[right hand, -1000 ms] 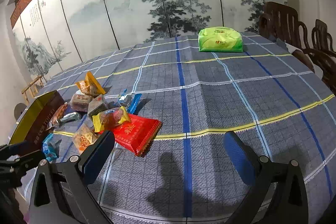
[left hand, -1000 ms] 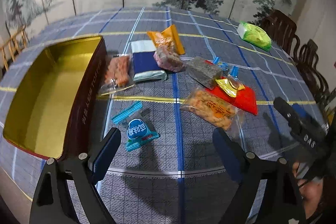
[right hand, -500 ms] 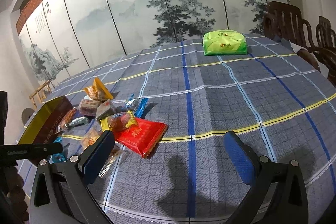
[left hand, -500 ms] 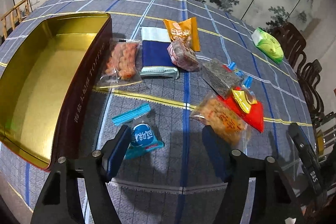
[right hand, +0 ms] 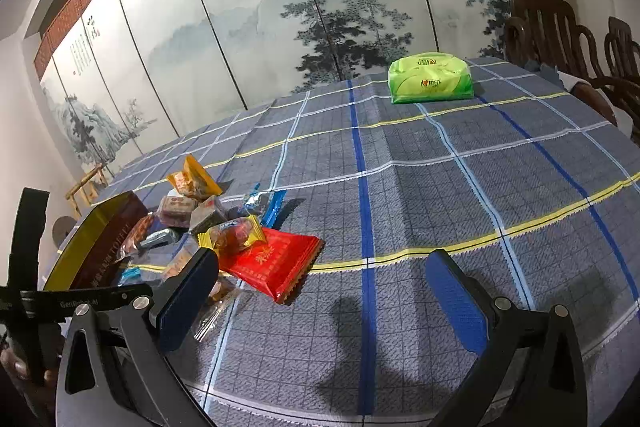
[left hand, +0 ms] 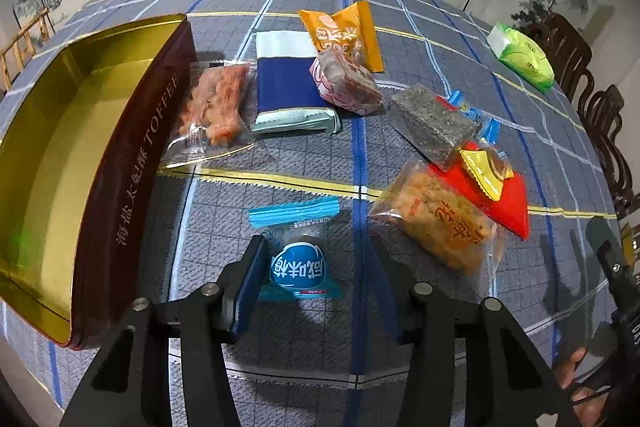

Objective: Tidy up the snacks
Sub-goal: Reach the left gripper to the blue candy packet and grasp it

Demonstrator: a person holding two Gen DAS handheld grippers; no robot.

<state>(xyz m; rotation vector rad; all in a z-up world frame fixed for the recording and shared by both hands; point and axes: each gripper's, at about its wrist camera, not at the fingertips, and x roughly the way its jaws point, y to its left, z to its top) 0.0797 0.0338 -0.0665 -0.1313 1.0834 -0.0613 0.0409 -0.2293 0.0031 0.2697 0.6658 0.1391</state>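
Observation:
A small blue-and-clear snack packet (left hand: 298, 267) lies on the checked tablecloth between the fingers of my left gripper (left hand: 314, 247). Its jaws are closing; the left pad sits against the wrapper, the right pad stands clear of it. To its left stands the open brown toffee tin (left hand: 132, 187), gold inside and holding nothing. Beyond lie a clear bag of orange pieces (left hand: 216, 103), a navy-and-white packet (left hand: 288, 87), an orange packet (left hand: 340, 31), a pink-wrapped cake (left hand: 344, 83), a dark bar (left hand: 432, 123), a crisp-rice packet (left hand: 440, 215) and a red packet (left hand: 508, 199). My right gripper (right hand: 322, 267) hangs open over bare cloth beside the red packet (right hand: 276, 263).
A green tissue pack (right hand: 430, 79) rests at the far side of the table. Dark wooden chairs (right hand: 560, 31) stand along the right edge. A painted folding screen closes off the back. A yellow-wrapped candy (right hand: 236, 235) lies on the red packet.
My left gripper has come down and forward over the blue packet, and its jaws have narrowed from wide apart to close around it. The right gripper has stayed put.

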